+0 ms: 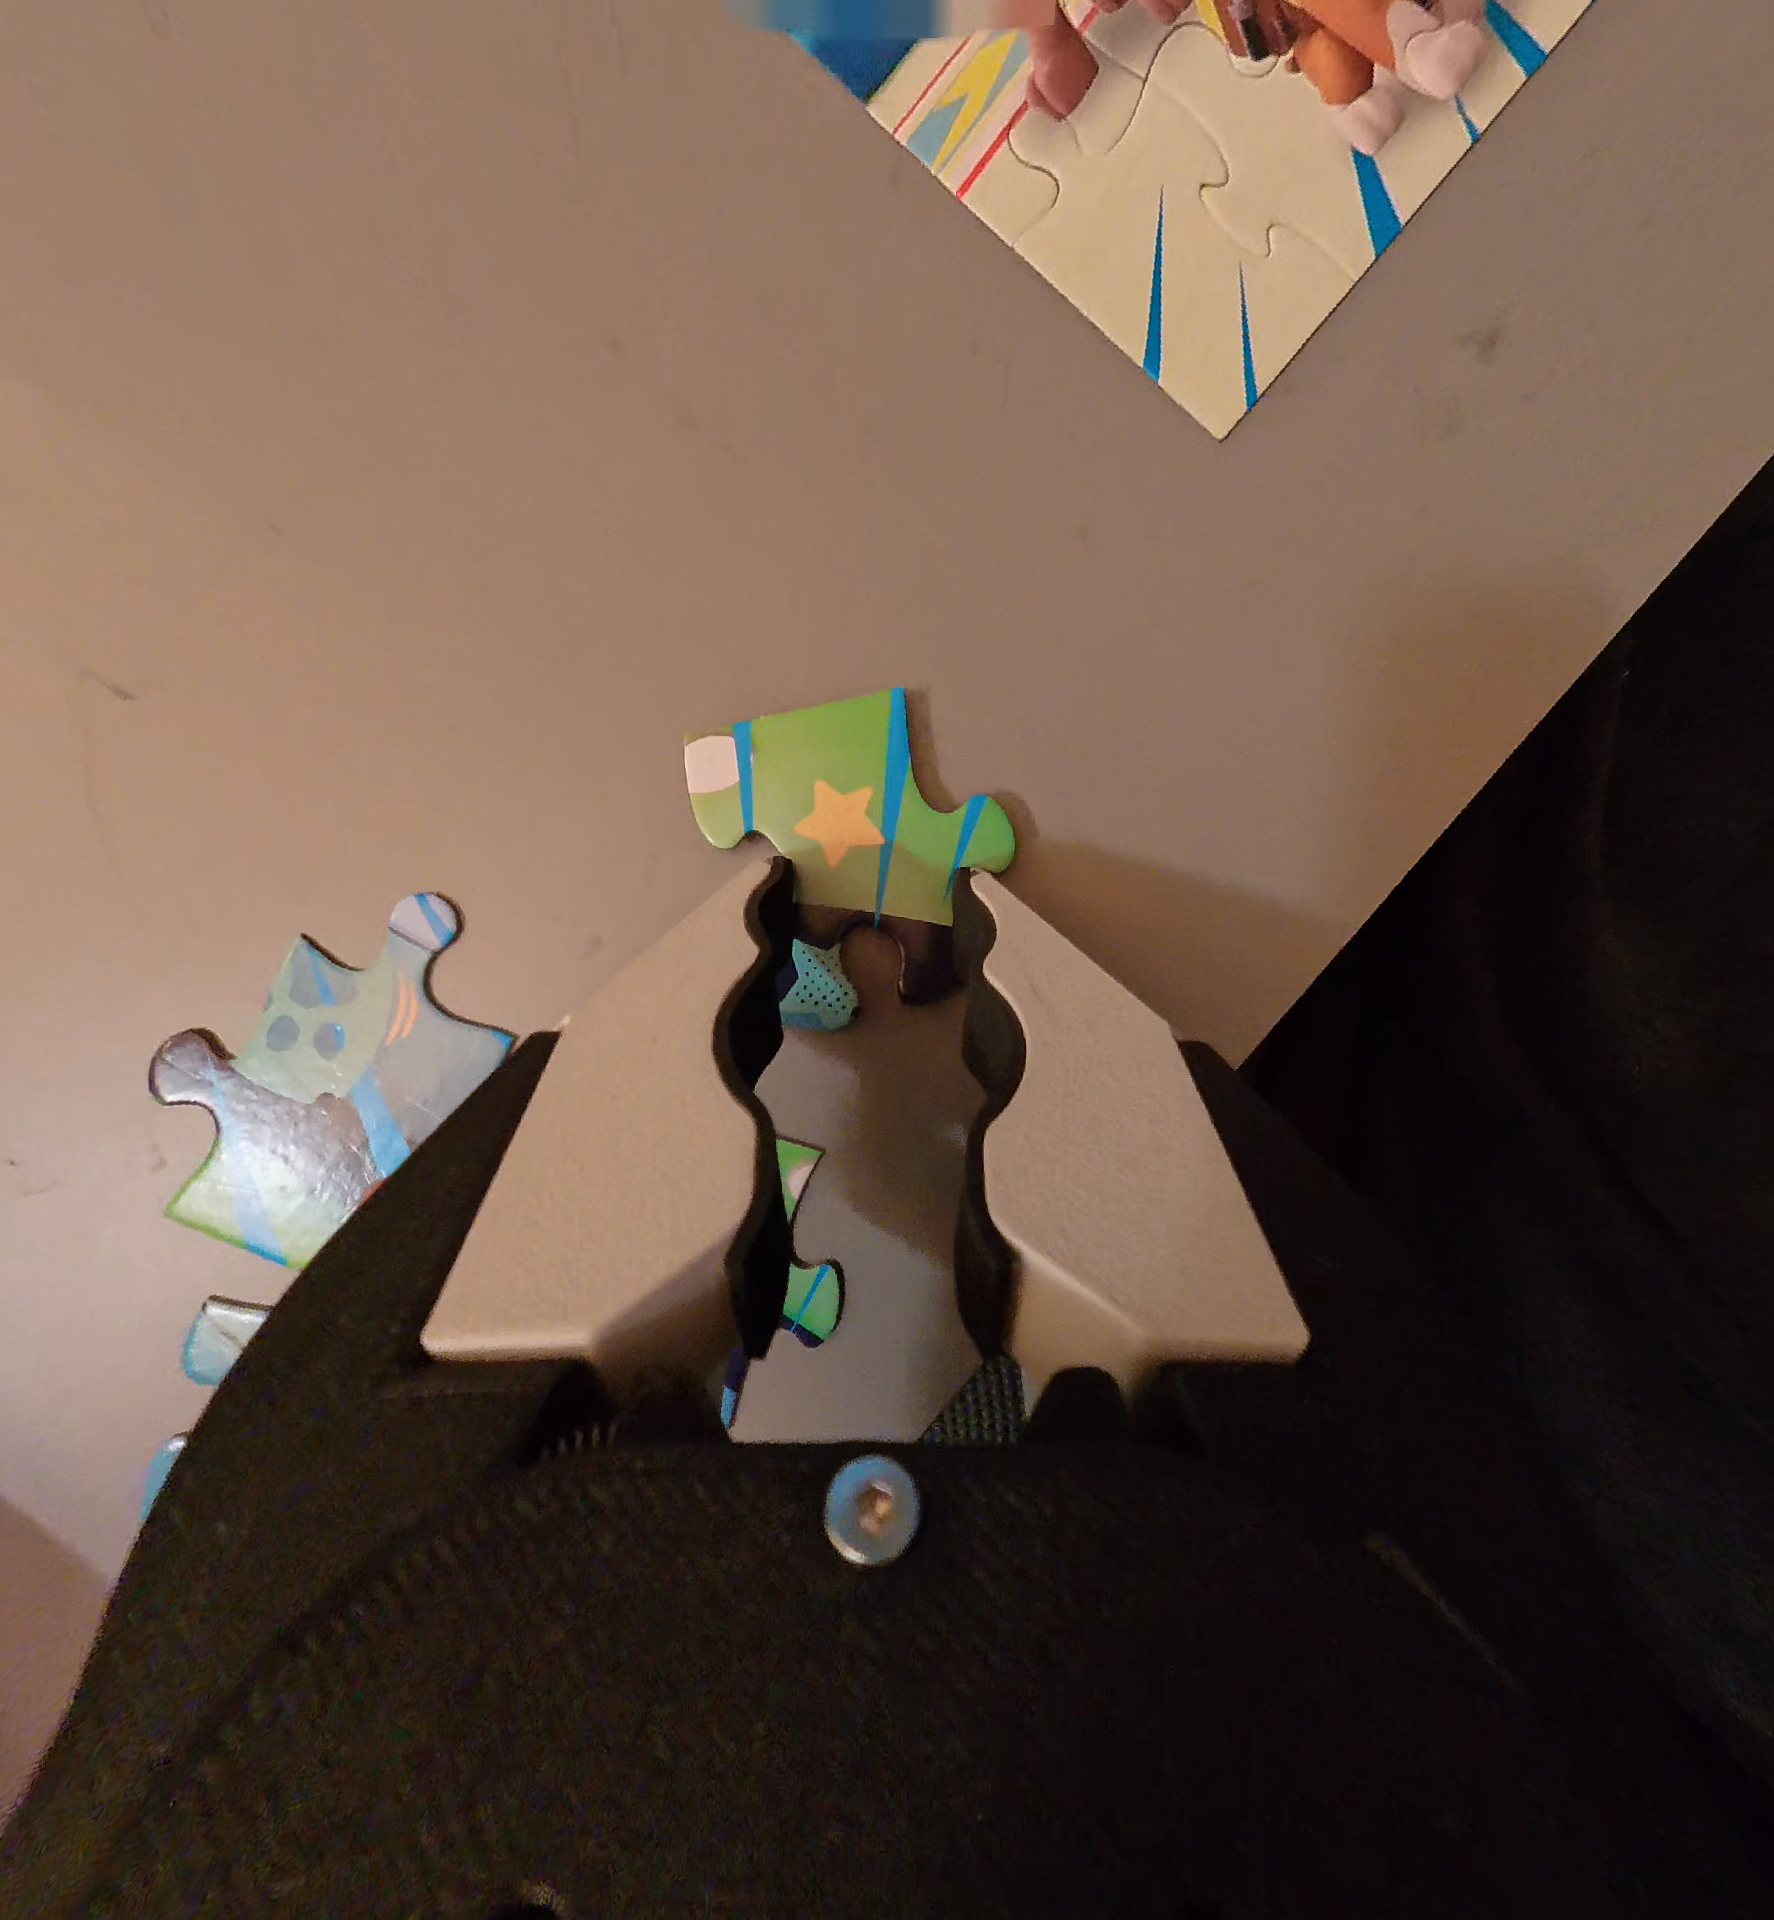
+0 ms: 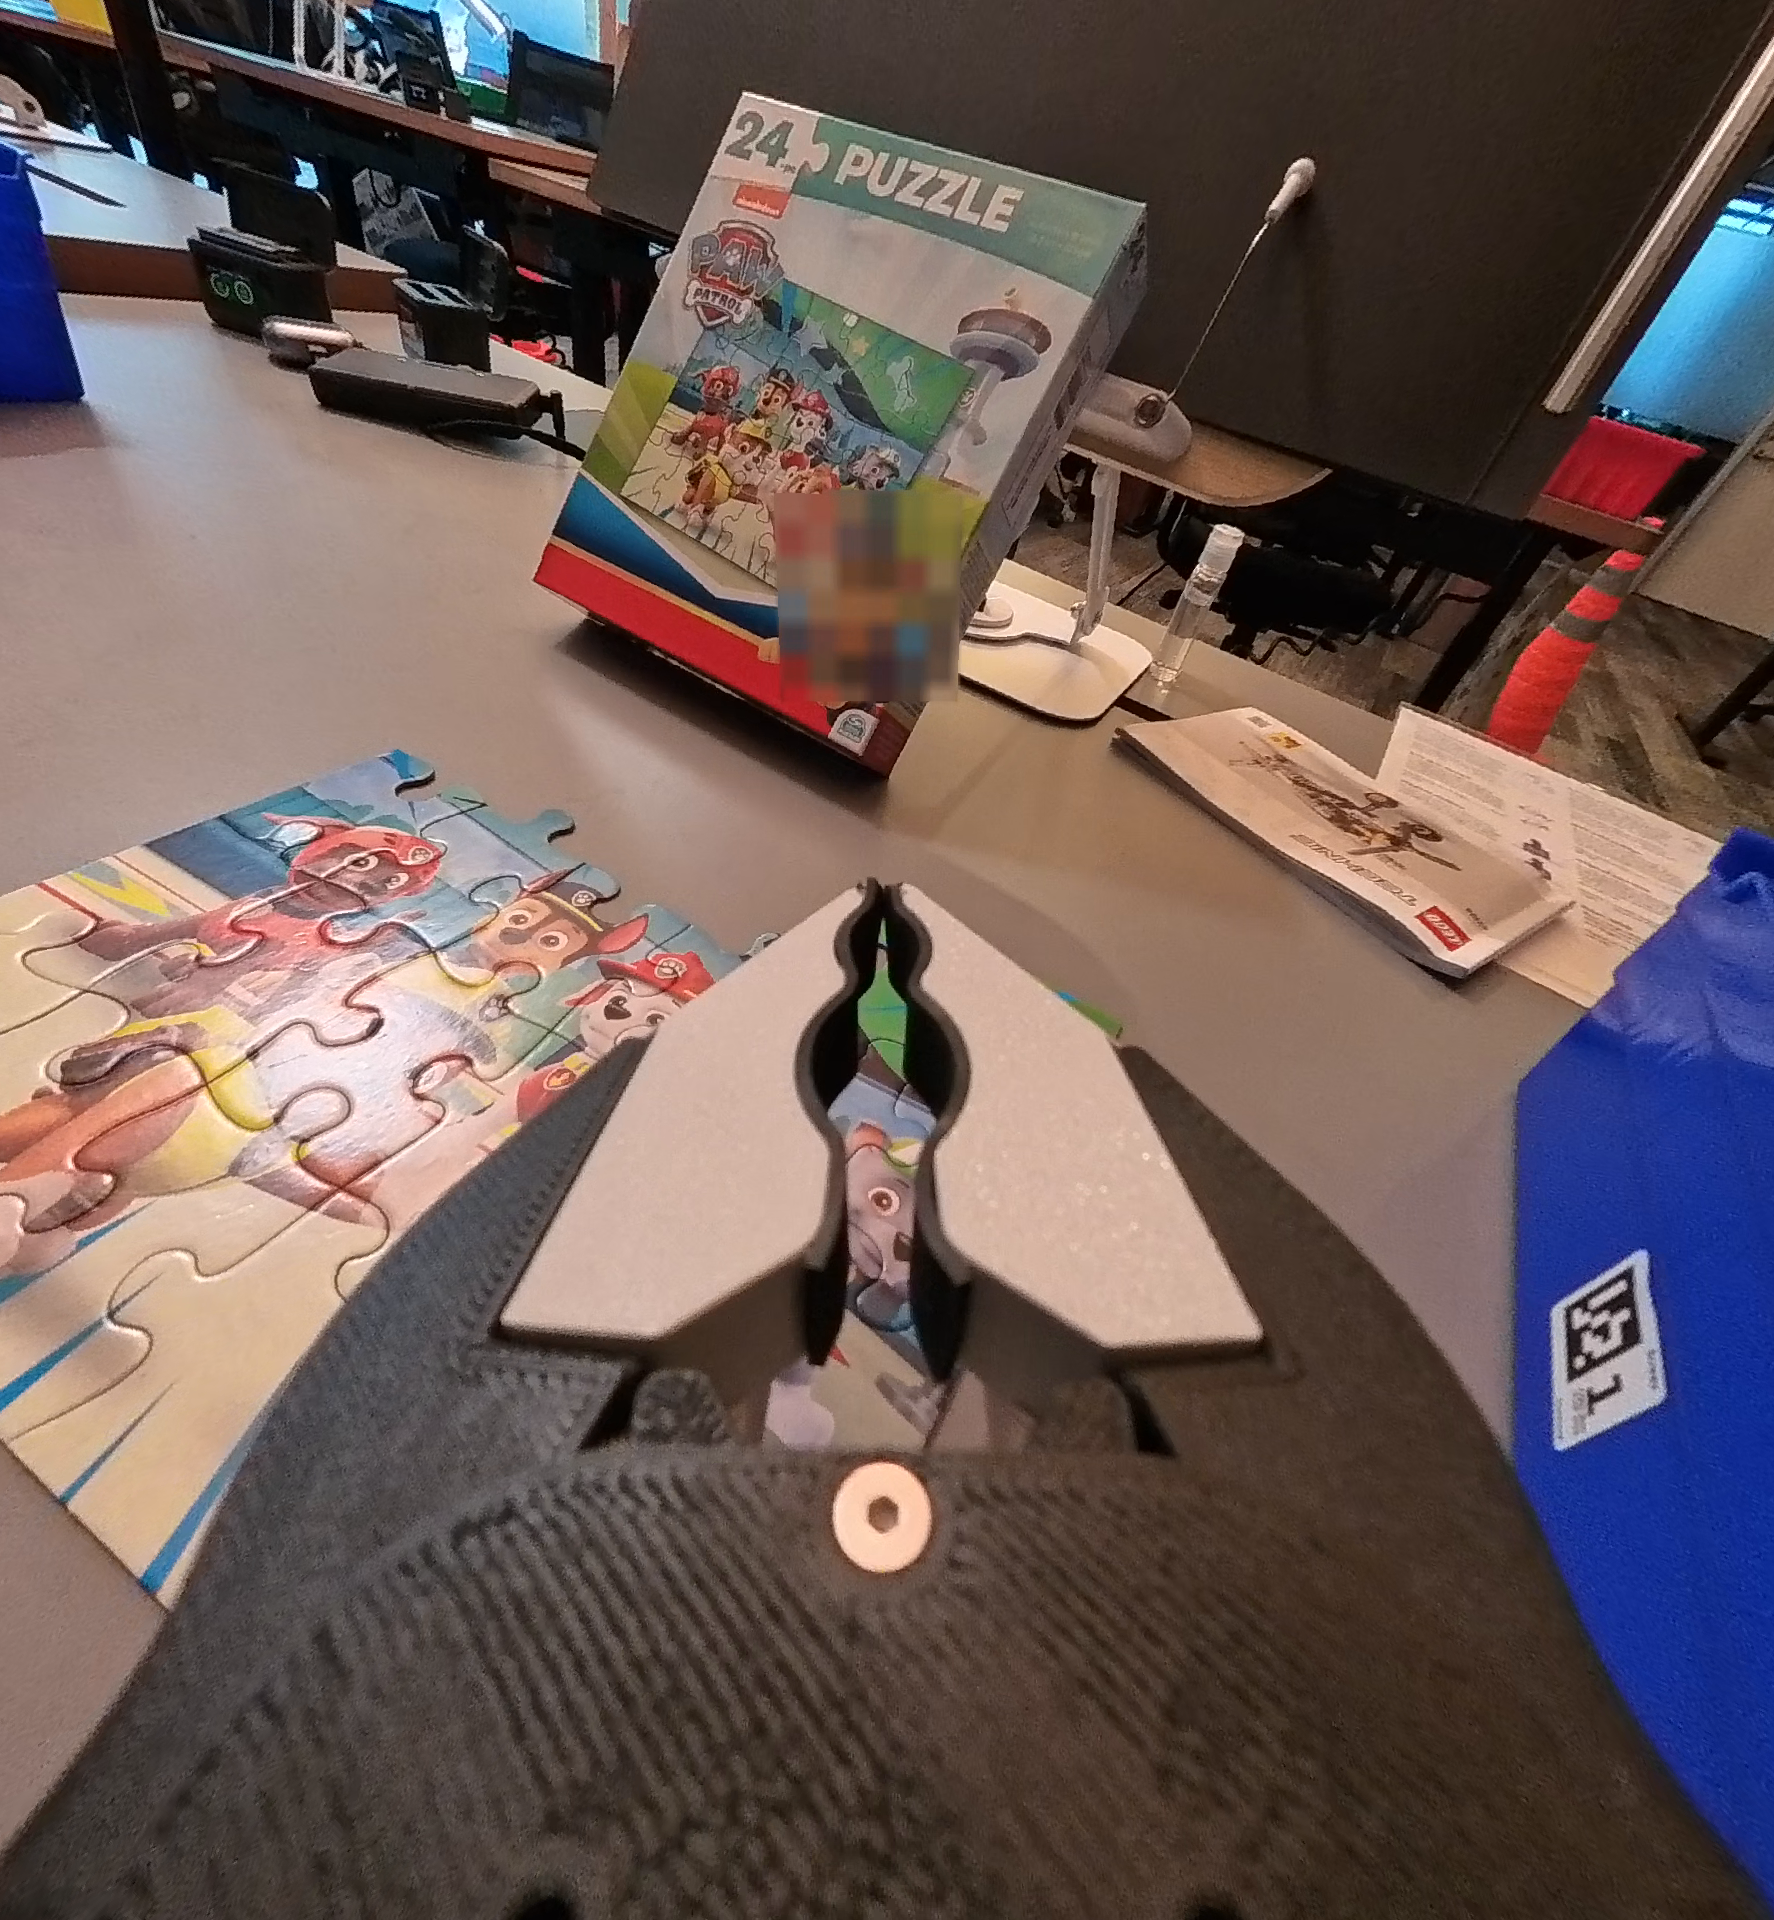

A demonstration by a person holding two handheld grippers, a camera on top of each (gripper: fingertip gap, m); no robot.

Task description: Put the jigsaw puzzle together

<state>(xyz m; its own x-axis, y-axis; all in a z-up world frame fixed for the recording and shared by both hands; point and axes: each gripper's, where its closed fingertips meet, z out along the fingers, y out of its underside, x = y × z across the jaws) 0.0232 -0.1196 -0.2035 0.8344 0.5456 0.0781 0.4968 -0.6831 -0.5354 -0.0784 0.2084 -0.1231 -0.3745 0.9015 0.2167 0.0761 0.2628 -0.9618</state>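
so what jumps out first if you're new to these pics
A green puzzle piece with a yellow star is pinched between the left gripper's fingers above the grey table. In the right wrist view, the half-built cartoon puzzle lies left, its box propped upright behind.

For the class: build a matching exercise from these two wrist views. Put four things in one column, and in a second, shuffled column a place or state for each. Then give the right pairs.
Things
1. green puzzle piece with an orange star
2. puzzle box
3. right tool
4. booklet

Places or states
A. lying flat on the table, right of the puzzle box
B. clamped between the left tool's fingertips
C. fingertips closed together, nothing between them
D. standing tilted on the table beyond the part-built puzzle

Pairs: 1-B, 2-D, 3-C, 4-A
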